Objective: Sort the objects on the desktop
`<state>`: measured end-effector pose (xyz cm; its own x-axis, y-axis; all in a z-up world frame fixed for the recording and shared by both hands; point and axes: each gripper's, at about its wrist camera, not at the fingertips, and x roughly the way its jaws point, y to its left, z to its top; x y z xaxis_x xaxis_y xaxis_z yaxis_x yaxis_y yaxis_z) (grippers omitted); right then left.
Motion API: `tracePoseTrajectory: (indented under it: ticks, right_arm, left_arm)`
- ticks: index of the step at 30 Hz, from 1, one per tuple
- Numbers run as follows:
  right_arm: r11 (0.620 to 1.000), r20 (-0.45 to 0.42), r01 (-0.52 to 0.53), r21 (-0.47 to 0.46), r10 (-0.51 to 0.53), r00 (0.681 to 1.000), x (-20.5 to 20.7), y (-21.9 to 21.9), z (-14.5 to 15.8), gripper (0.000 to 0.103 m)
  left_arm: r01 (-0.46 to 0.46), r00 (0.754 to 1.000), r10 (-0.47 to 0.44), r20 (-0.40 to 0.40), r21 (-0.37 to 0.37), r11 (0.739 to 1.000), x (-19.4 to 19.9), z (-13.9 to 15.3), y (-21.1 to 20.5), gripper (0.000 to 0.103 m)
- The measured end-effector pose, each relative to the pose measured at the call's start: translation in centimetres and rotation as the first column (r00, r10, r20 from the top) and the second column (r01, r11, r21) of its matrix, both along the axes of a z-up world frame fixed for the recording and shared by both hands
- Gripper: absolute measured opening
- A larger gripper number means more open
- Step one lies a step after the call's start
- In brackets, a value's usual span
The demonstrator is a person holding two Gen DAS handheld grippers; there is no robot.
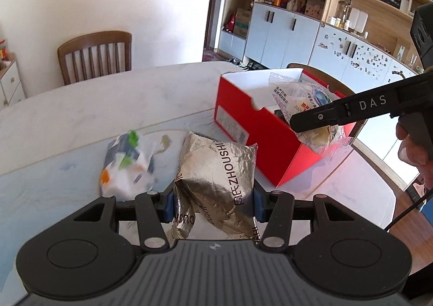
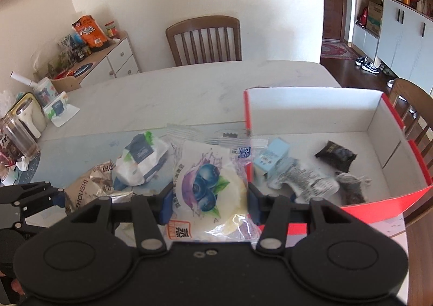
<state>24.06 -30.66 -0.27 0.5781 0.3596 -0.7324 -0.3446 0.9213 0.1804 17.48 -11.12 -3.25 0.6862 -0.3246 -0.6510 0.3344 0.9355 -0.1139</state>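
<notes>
Silver foil pouch (image 1: 216, 181) clamped in left gripper (image 1: 213, 204); right gripper (image 2: 209, 204) seemingly pinches blueberry pastry (image 2: 209, 189).

Bright daylight, fisheye warp, slight blur

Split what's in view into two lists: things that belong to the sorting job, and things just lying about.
Part of the job:
- silver foil packet, held in the left tool
- blueberry bun packet, held in the right tool
- tissue pack on the table
- red box, already holding small items

Just lying about:
- wooden chair
- orange snack bag on the side cabinet
- clear jar
</notes>
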Motion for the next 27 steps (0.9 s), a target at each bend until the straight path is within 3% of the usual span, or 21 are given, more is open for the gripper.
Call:
tracePoseTrajectory:
  ticks: [27]
  right_arm:
    - [0.990,-0.012,0.141,-0.009,-0.141,0.990,4.8,-12.3,-1.3,0.051]
  left_arm:
    - [0.165,0.985,-0.167,0.039,0.040,0.985,7.8,1.4,-13.6,0.051]
